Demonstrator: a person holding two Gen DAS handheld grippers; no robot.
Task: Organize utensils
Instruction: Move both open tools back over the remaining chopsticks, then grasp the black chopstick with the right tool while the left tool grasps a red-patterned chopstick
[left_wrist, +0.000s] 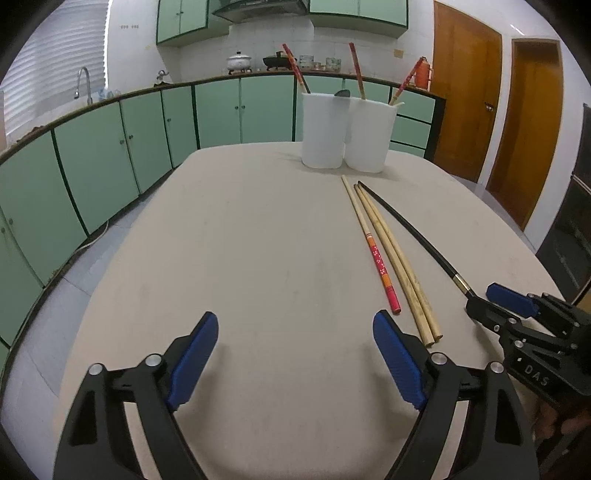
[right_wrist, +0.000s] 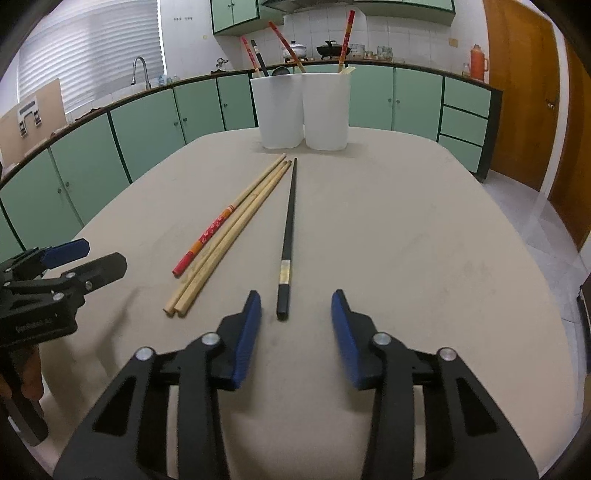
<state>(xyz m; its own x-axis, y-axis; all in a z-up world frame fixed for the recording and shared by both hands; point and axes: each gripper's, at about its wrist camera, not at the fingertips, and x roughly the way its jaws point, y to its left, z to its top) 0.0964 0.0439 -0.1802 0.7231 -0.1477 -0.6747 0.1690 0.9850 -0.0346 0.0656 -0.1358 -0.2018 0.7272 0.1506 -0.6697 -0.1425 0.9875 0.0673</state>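
Low over table, right hand-held gripper (right_wrist: 295, 306) tilted down, unclamped

The left tongs (left_wrist: 295, 356) were held wide apart over the bare surface (left_wrist: 240, 240), nothing between them. Four chopsticks were laid just right: a red-ended chopstick (left_wrist: 373, 251), two plain wooden chopsticks (left_wrist: 395, 262), a black chopstick (left_wrist: 410, 229). Two white containers (left_wrist: 343, 129) were seen touching beyond.
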